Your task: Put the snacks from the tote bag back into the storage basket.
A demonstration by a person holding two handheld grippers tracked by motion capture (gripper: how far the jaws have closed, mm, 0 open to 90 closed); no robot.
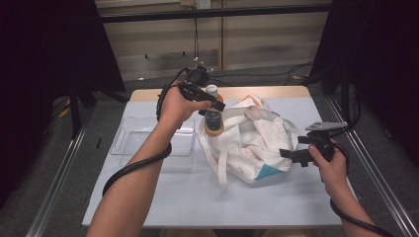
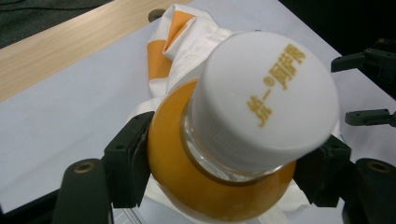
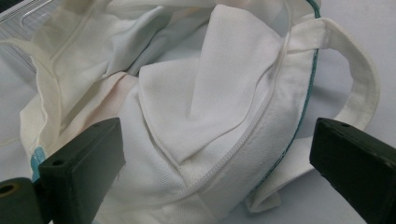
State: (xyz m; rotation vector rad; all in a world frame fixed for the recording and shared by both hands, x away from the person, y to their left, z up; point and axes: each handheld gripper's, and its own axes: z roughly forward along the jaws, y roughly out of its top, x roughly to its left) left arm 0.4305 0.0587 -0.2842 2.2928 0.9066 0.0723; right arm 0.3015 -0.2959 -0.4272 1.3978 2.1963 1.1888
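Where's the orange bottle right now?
The bottle is clamped in the left gripper, held at the left edge of the white bag, just right of the clear tray in the high view.

a pale blue-grey table [image 1: 163, 197] with a wooden far edge stands on grey floor [image 1: 29, 163]. black curtains [image 1: 44, 44] hang at both sides; a beige panelled wall [image 1: 267, 34] runs behind, cables [image 1: 291, 71] at its foot.
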